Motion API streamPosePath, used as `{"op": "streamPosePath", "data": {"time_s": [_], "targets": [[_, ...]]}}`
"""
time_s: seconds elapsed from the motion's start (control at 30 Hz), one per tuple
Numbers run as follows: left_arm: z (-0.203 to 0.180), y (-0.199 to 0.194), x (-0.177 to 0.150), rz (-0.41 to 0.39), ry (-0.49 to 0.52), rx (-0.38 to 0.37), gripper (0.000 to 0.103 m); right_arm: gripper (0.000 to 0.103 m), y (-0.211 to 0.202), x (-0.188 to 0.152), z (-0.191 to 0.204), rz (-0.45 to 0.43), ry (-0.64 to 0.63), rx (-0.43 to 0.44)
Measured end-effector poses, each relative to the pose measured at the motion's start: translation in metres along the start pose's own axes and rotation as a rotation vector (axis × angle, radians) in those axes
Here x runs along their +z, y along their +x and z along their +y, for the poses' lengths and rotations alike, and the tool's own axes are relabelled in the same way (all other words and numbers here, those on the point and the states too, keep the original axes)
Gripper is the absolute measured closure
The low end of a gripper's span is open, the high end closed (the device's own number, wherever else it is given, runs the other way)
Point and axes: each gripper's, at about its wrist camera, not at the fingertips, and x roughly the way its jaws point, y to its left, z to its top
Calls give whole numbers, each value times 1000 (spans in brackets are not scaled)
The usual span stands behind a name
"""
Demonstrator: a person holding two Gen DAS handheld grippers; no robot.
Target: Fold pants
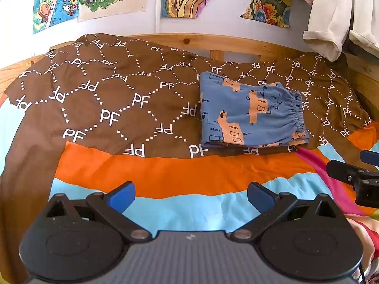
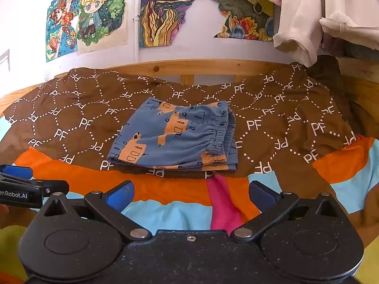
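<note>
Left wrist view: folded pants (image 1: 251, 116) right of centre on brown bedspread (image 1: 113, 99); left claw (image 1: 190, 196) wide open, empty. Right wrist view: right claw (image 2: 189, 195) likewise open, empty.

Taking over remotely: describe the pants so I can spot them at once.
Find the brown PF-lettered sheet spread over the bed. The pants lie folded on its near edge: a small blue bundle with orange vehicle prints, elastic waistband to the right, the only blue-and-orange printed cloth there.
</note>
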Motion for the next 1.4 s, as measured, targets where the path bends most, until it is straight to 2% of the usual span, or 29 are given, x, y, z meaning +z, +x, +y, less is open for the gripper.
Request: {"op": "streamPosePath", "data": {"time_s": [1.4], "targets": [[-1,2,-1,12,-18,-2,0,1,2,-2,0,7,-2,0]]}}
